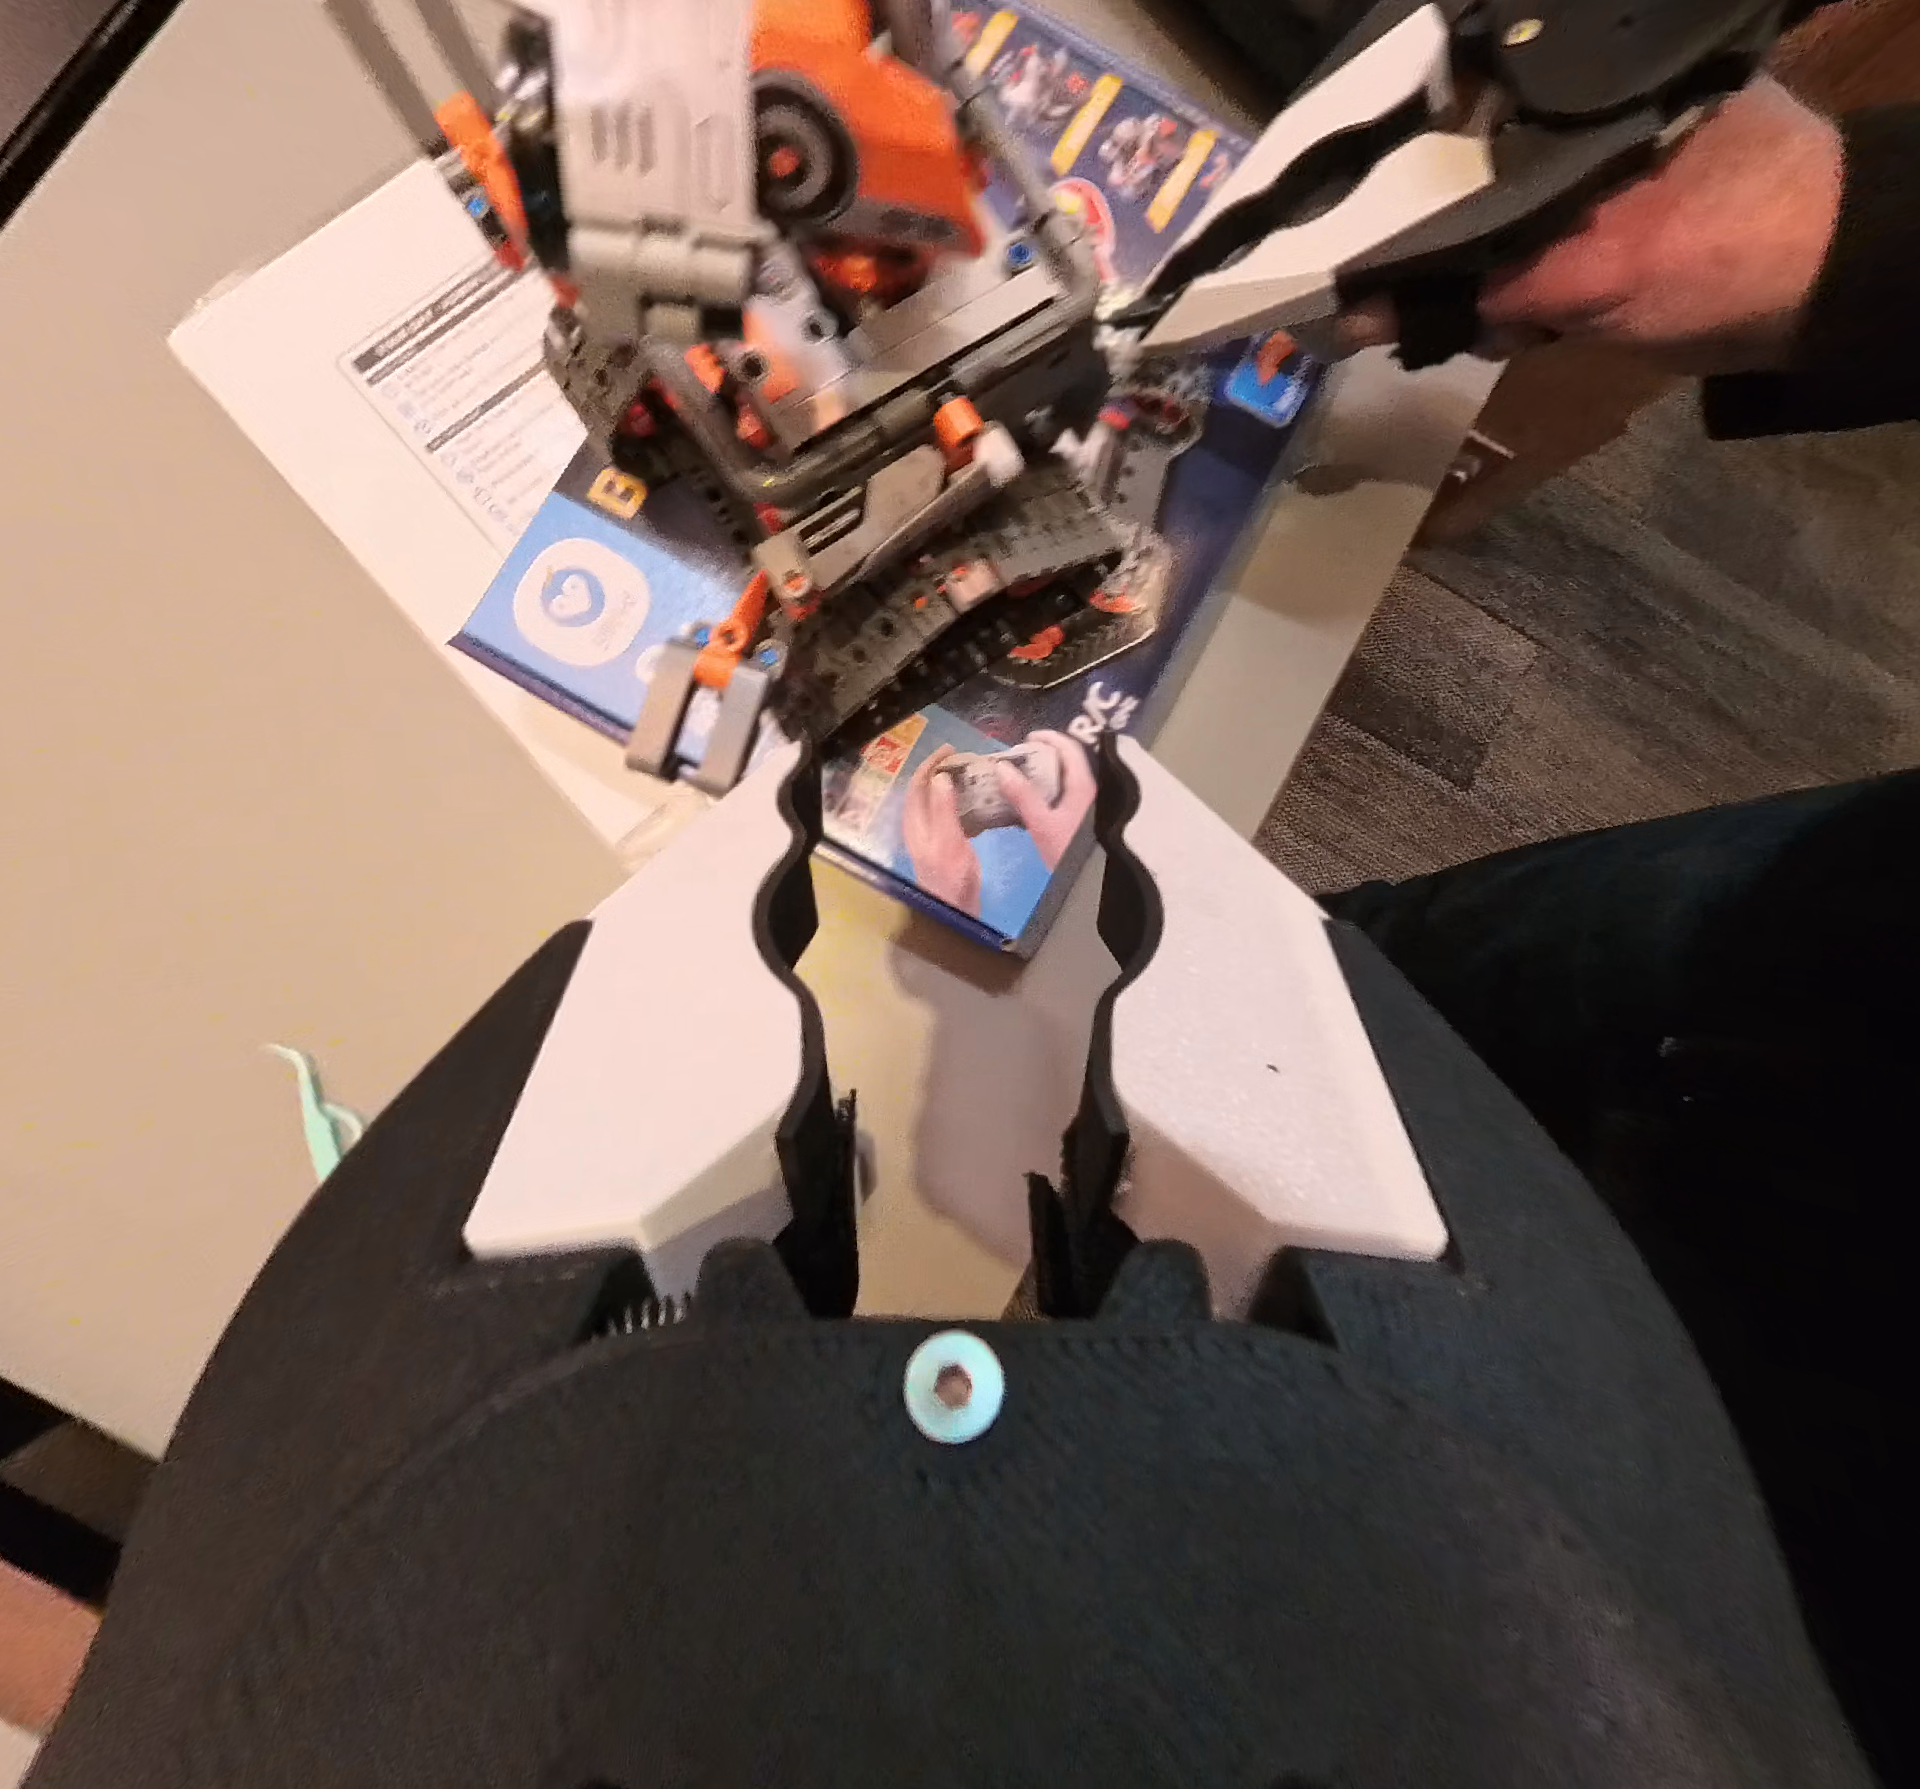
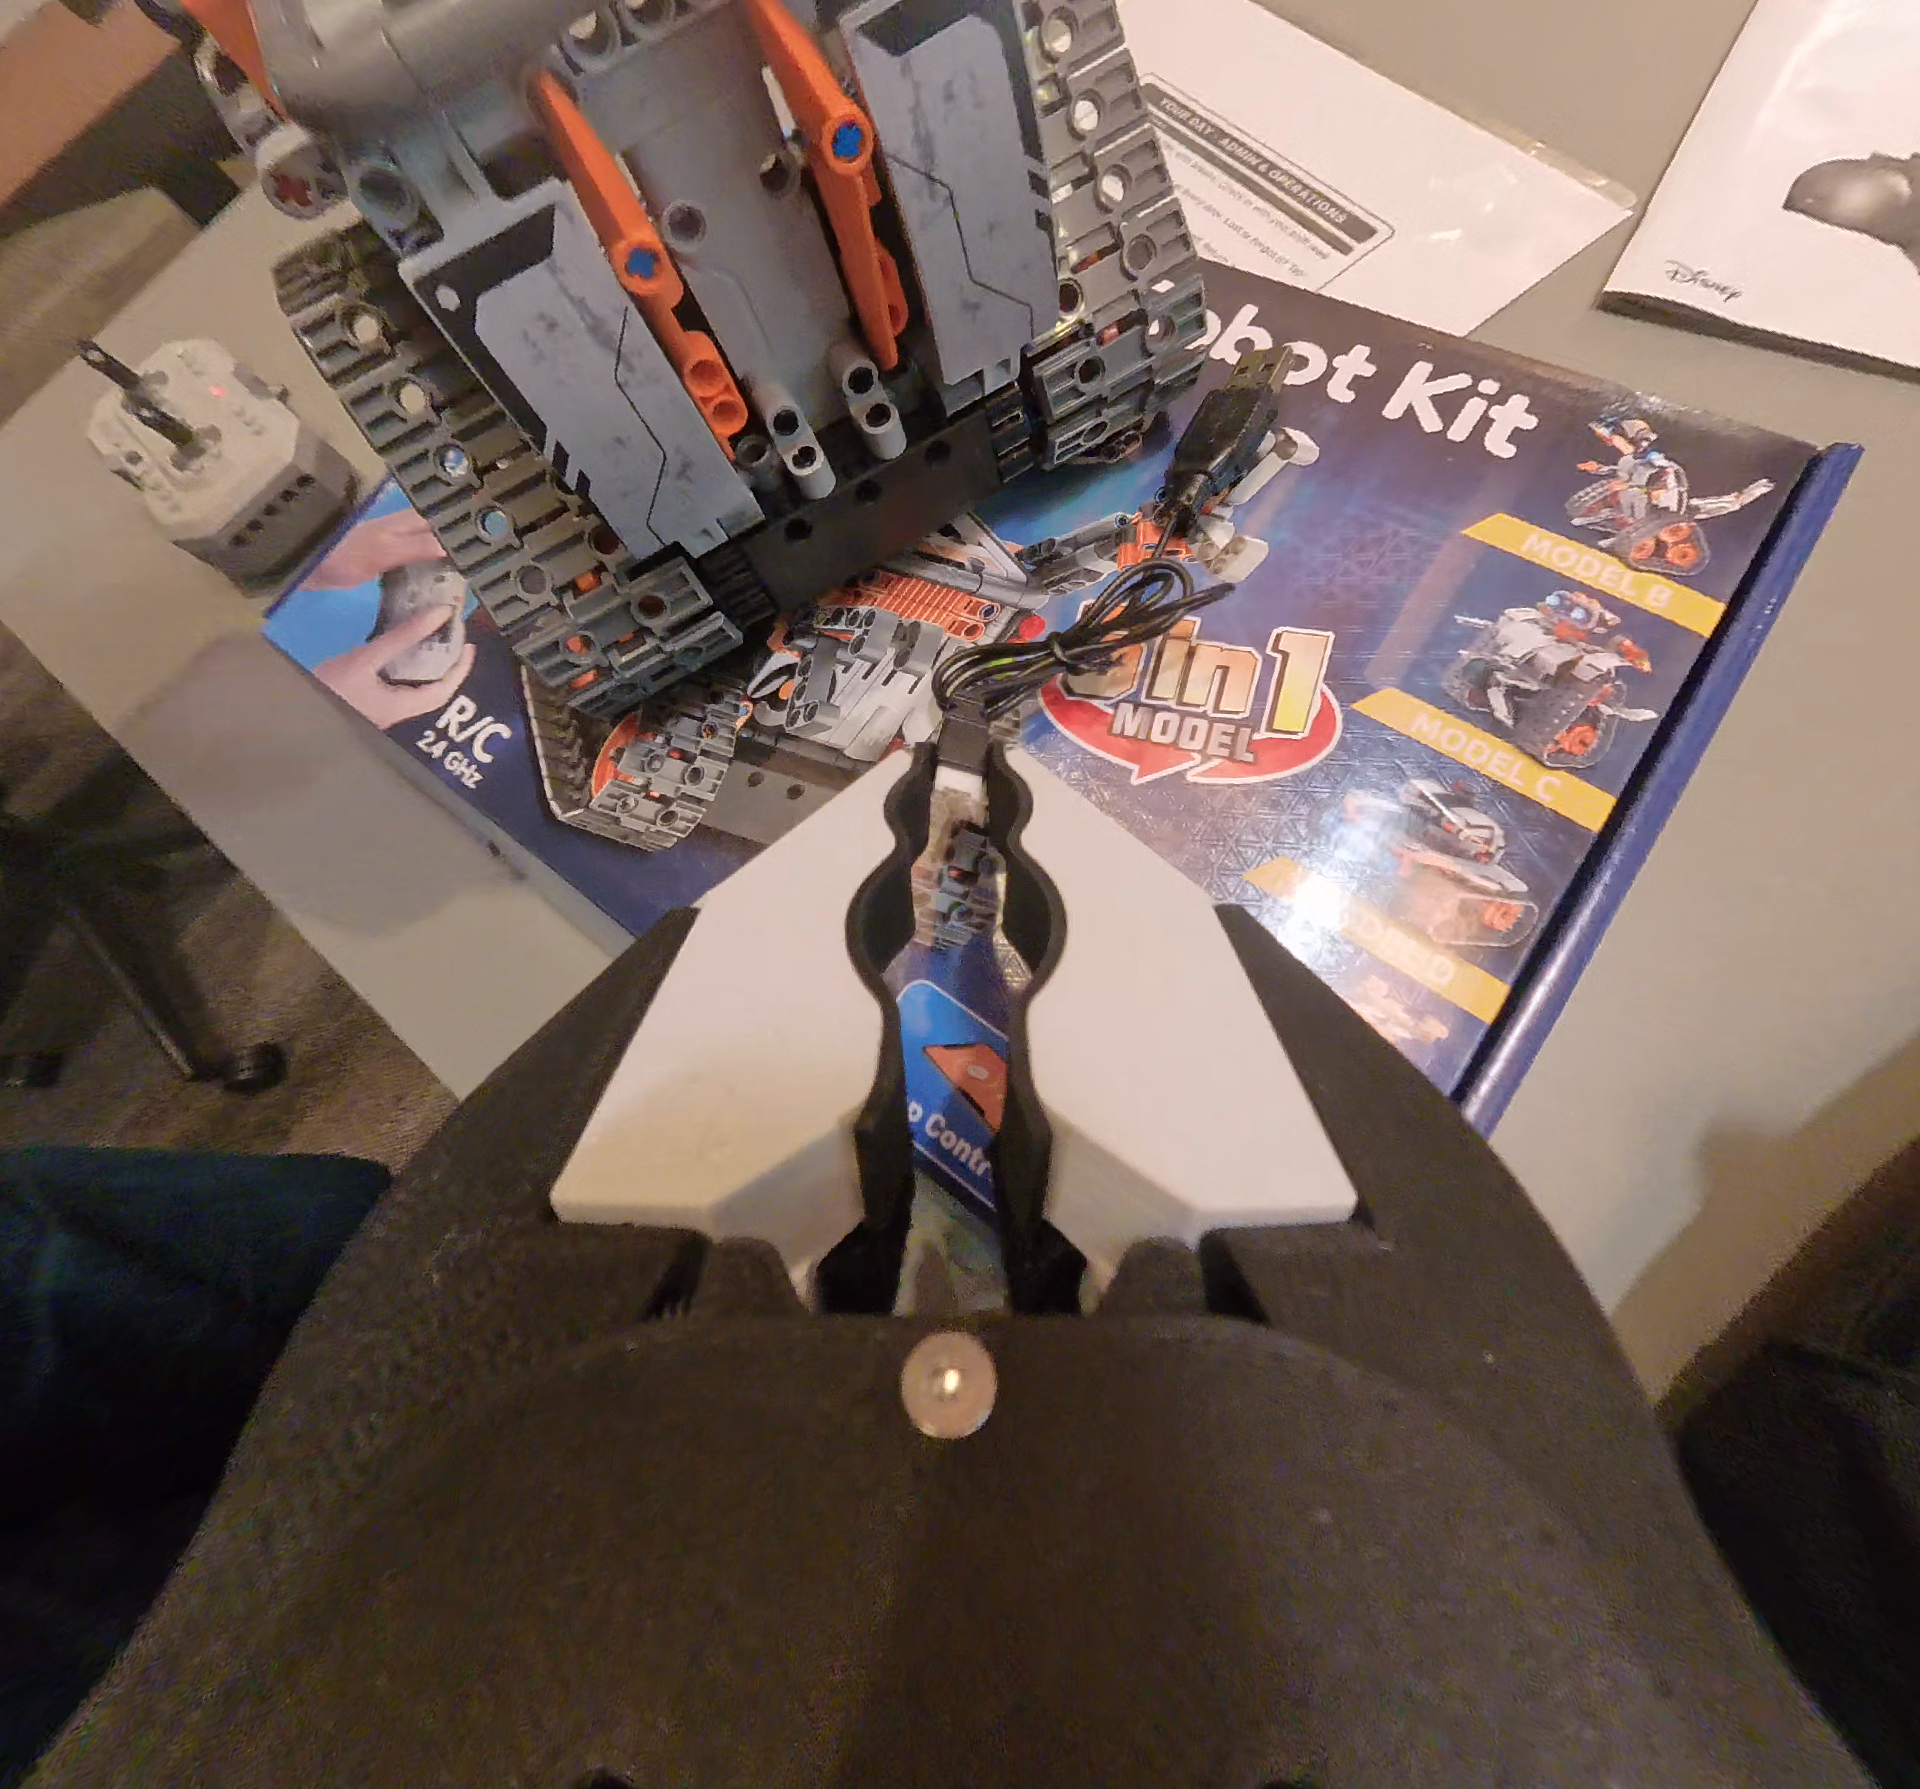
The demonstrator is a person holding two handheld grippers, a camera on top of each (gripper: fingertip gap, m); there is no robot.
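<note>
A grey and orange brick-built robot point(image 1: 790, 368) on black tracks stands on a flat blue kit box point(image 1: 987, 835). My left gripper point(image 1: 956, 768) is open and empty, just in front of the robot's tracks, over the box's near corner. My right gripper point(image 2: 958, 765) is shut on the small end of a thin black USB cable point(image 2: 1049, 648). The cable loops over the box point(image 2: 1455, 596) to a USB plug point(image 2: 1242, 399) beside the robot's tracks point(image 2: 499, 513). In the left wrist view the right gripper point(image 1: 1132, 316), held by a hand, is at the robot's right side.
A grey table point(image 1: 208, 700) holds a white printed sheet point(image 2: 1351, 160), a white booklet point(image 2: 1787, 160) and a small grey block with a red light point(image 2: 208, 461). Mint-green tweezers point(image 1: 317, 1105) lie at my left. Carpet point(image 1: 1610, 648) lies beyond the table edge. My hands' fingertips stand some 20 cm from each other.
</note>
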